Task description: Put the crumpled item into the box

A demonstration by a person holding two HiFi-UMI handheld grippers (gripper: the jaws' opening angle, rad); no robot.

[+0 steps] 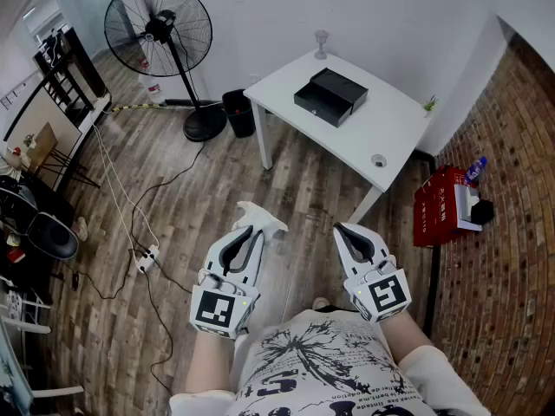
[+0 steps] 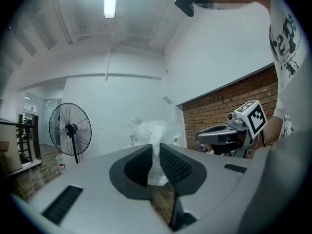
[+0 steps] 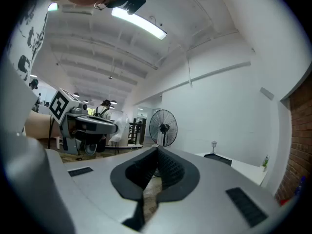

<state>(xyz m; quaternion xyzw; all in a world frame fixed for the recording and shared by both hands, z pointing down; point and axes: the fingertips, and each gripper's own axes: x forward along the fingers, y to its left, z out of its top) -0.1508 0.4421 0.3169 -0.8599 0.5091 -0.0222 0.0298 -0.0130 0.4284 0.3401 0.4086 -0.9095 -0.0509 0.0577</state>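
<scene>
A crumpled white plastic item (image 1: 261, 216) is pinched between the tips of my left gripper (image 1: 257, 230), which is shut on it. In the left gripper view the crumpled item (image 2: 152, 133) sticks up between the jaws. The black box (image 1: 330, 95) sits open-topped on a white table (image 1: 381, 128), well ahead of both grippers. My right gripper (image 1: 345, 230) is held beside the left one, shut, with nothing between its jaws. From the right gripper view the box (image 3: 217, 156) shows as a low dark shape on the table.
A standing fan (image 1: 159, 28) and a black bin (image 1: 238, 111) are left of the table. A red crate (image 1: 440, 204) stands by the brick wall at right. Cables and a power strip (image 1: 146, 257) lie on the wood floor at left.
</scene>
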